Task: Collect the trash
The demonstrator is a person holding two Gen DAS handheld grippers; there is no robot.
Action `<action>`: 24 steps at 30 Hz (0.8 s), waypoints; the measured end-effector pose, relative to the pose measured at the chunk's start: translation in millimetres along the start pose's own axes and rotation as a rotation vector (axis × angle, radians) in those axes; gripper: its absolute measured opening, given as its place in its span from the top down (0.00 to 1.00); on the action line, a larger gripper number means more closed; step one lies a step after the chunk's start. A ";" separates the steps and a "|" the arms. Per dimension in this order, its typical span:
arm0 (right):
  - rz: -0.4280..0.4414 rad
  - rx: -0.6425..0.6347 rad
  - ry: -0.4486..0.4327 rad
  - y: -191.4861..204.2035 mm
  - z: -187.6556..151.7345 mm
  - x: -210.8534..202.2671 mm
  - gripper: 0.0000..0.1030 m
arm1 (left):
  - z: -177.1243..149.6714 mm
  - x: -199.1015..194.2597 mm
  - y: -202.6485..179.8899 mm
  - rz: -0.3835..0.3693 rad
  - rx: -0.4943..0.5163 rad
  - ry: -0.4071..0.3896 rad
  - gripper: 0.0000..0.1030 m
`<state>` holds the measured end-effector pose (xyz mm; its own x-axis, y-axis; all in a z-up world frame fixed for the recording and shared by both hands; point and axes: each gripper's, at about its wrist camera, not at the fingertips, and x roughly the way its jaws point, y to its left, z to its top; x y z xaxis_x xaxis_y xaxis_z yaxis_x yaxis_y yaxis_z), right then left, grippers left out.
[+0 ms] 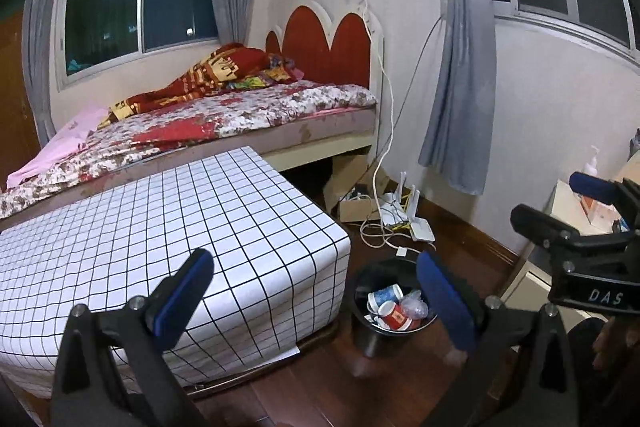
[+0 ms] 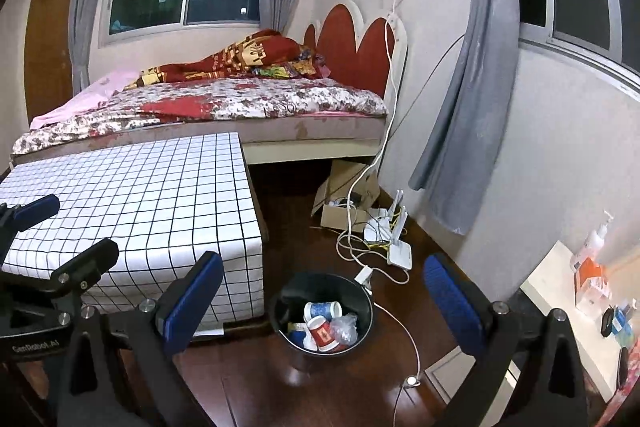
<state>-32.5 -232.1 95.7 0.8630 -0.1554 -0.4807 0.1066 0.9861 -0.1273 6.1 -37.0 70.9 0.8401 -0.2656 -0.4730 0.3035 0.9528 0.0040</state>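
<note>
A black trash bin (image 1: pixel 366 331) (image 2: pixel 288 299) stands on the dark wooden floor beside the checked table. It holds paper cups, one red (image 1: pixel 396 315) (image 2: pixel 322 333) and one blue (image 1: pixel 385 294) (image 2: pixel 322 309), and crumpled clear plastic (image 1: pixel 414 305) (image 2: pixel 346 327). My left gripper (image 1: pixel 316 291) is open and empty, held above the table's corner and the bin. My right gripper (image 2: pixel 324 299) is open and empty above the bin. The right gripper shows at the right edge of the left wrist view (image 1: pixel 568 211); the left one shows at the left edge of the right wrist view (image 2: pixel 68 231).
A table with a white checked cloth (image 1: pixel 160 227) (image 2: pixel 140 195) stands left of the bin, a bed (image 1: pixel 224 115) (image 2: pixel 240 103) behind it. Cables, a white router (image 1: pixel 416 223) (image 2: pixel 396 247) and a cardboard box (image 2: pixel 344 195) lie on the floor. A white counter (image 2: pixel 560 291) with bottles is at right.
</note>
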 end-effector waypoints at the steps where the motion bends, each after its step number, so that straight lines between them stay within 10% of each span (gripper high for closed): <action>1: -0.002 0.001 -0.002 -0.5 0.2 -0.4 0.01 | 0.3 0.3 0.2 -0.002 -0.001 -0.002 0.01; 24: -0.006 0.016 0.004 -5.1 -2.7 -2.3 0.01 | 2.0 -1.4 -5.9 -0.009 0.018 -0.012 0.01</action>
<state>-36.3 -236.9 95.1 0.8604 -0.1615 -0.4834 0.1198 0.9860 -0.1162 4.0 -42.6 73.2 0.8426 -0.2756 -0.4627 0.3188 0.9477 0.0160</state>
